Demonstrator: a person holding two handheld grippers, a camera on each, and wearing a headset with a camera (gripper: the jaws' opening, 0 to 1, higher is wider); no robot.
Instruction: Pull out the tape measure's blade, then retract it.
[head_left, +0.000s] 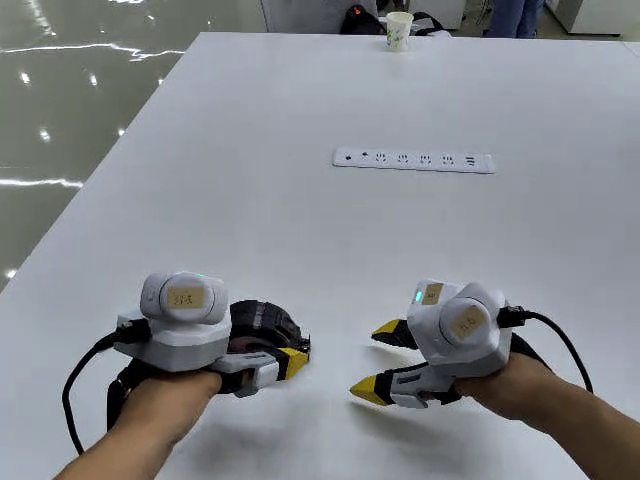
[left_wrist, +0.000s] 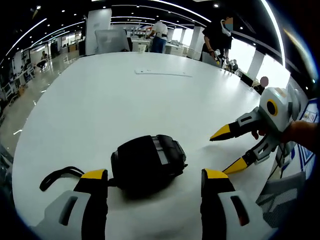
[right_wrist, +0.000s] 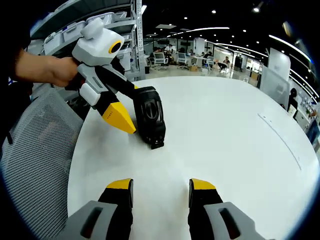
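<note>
- The left hand (head_left: 165, 400) rests low on the white table (head_left: 300, 200). The left gripper (left_wrist: 154, 174) has its jaws spread wide, and the black tape measure (right_wrist: 150, 116) lies between the yellow tips; I can't quite tell if they touch it.
- The right gripper (head_left: 374, 359) faces it from nearby, jaws parted and holding nothing.
- A paper cup (head_left: 398, 30) stands at the table's far end, contents hidden.

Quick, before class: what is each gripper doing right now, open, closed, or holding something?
Left gripper: open, jaws on either side of the tape measure, not clamped on it.
Right gripper: open, holding nothing.
</note>
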